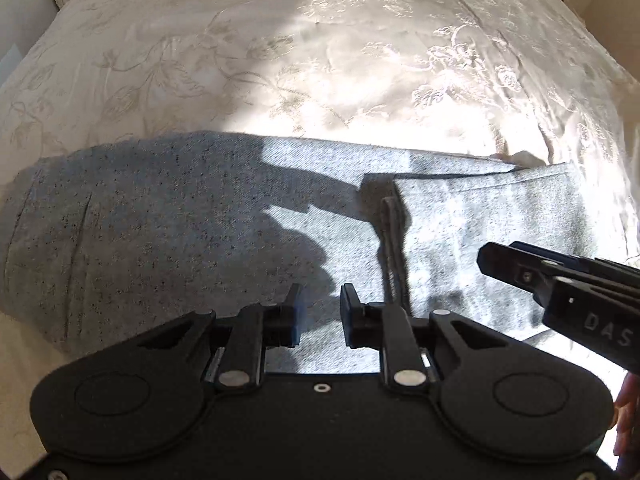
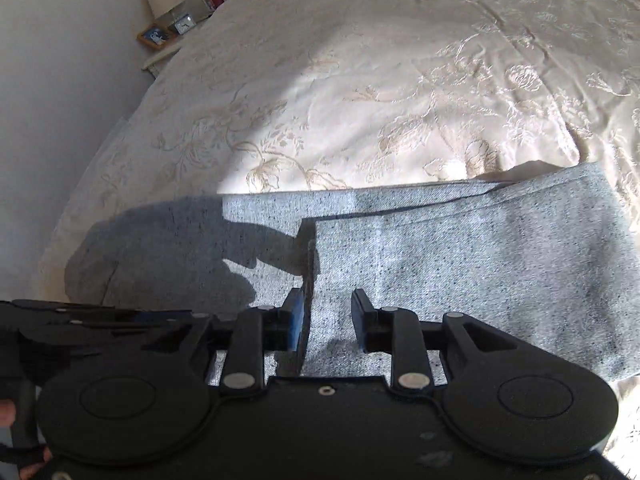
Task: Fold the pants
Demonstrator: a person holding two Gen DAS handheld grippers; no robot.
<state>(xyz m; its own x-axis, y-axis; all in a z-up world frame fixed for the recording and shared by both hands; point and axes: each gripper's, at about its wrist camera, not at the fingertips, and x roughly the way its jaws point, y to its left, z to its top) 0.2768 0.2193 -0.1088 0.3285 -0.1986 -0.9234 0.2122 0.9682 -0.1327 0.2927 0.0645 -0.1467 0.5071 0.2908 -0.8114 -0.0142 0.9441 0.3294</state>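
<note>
Grey speckled pants [image 1: 180, 232] lie across a cream floral bedspread [image 1: 280, 60]. Their right part is doubled over, and the top layer's hem [image 1: 394, 240] runs towards me. My left gripper [image 1: 322, 316] hovers over the lower layer just left of that hem, open, with nothing between its pads. My right gripper [image 1: 486, 258] reaches in from the right above the folded layer. In the right wrist view the pants [image 2: 460, 264] fill the lower half. There the right gripper [image 2: 328, 320] stands open over the hem [image 2: 311, 280], which passes close by its left pad without being pinched.
A nightstand [image 2: 168, 52] with a lamp, a small clock and a framed picture stands at the bed's far left corner beside a pale wall [image 2: 60, 120]. A person's hand [image 1: 628, 408] holds the right gripper. Strong sunlight casts the grippers' shadows on the pants.
</note>
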